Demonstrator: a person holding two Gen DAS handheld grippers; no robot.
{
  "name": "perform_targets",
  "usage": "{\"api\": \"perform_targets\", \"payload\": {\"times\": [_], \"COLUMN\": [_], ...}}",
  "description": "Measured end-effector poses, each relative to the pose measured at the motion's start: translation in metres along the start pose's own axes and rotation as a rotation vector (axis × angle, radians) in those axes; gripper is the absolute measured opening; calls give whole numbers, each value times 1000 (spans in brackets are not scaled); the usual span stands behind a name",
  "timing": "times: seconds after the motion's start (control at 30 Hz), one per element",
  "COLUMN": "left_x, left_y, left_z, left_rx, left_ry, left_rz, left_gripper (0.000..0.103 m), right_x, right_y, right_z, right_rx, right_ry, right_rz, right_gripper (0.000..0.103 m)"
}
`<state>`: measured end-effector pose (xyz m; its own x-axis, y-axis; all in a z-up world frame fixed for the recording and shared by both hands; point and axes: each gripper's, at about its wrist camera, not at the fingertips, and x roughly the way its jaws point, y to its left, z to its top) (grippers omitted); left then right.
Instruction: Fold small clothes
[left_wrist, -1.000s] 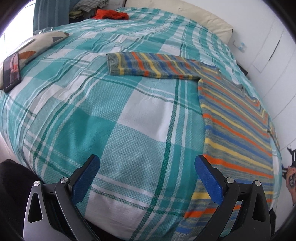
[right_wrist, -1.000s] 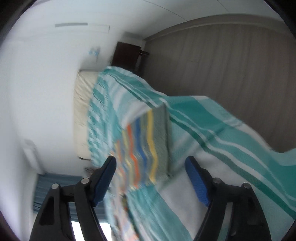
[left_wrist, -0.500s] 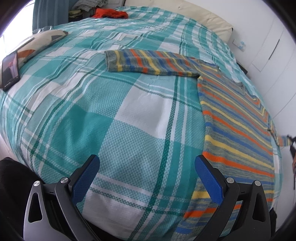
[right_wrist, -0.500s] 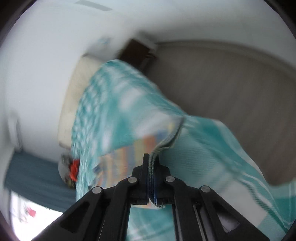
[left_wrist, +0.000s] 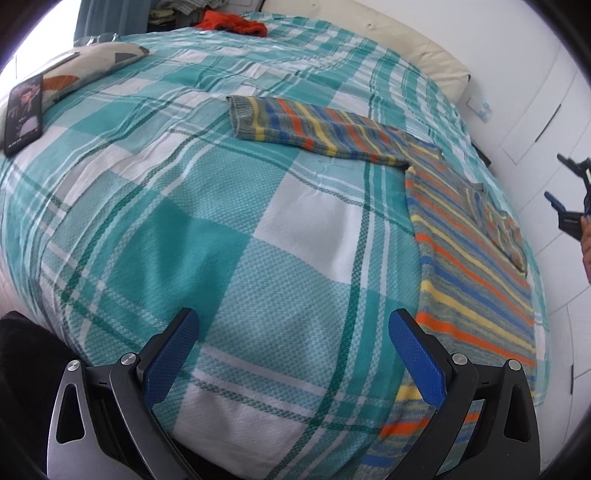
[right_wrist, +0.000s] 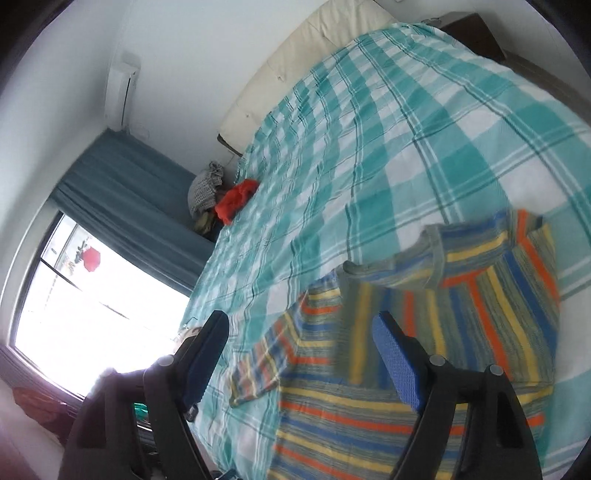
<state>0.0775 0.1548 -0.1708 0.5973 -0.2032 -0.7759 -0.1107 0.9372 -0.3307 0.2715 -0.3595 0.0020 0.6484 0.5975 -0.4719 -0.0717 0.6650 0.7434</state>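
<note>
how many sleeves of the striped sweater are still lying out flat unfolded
1: one sleeve stretches sideways across the plaid bedspread; the other sleeve is folded over the sweater body.

One striped sweater (left_wrist: 476, 258) (sleeves spread), one phone (left_wrist: 24, 110), one red garment (left_wrist: 232, 23).

I can read no writing, label, brand or number anywhere; the dark screen of the phone (left_wrist: 24, 110) near the bed's left edge shows only a blurred picture.
</note>
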Motion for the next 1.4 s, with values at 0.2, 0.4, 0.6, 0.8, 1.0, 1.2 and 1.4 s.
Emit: {"api": "perform_targets", "payload": {"times": [0.2,0.4,0.6,0.8,1.0,1.2,1.4], "left_x": [-2,-1,1,11,19,21,21], "left_y": [7,-2,-13,-12,-15,-18,-18], "left_z": [3,2,-6,-11,-13,-15,-15], "left_rx": [-27,-26,44,64,86,113,110], "left_ry": [-11,-24,-17,5,11,13,15], "left_rz": [-32,-44,-19,37,69,91,83], "left_gripper": [102,102,102,102,103,103,103], "right_x": [-25,-75,-107,-109,-108,-109,-107], "right_y": [-36,-86,-134,-166,-174,-172,-173], "right_z": [-20,-94,-140,-169,-166,-169,-169], "right_rx": [-75,-323,-318,-305,-297,-300,-301], "right_ry": [20,47,-51,-147,-149,-150,-148], "right_rz": [-260,-715,-922,-932,-920,-924,-928], "right_gripper": [81,81,81,98,101,101,102]}}
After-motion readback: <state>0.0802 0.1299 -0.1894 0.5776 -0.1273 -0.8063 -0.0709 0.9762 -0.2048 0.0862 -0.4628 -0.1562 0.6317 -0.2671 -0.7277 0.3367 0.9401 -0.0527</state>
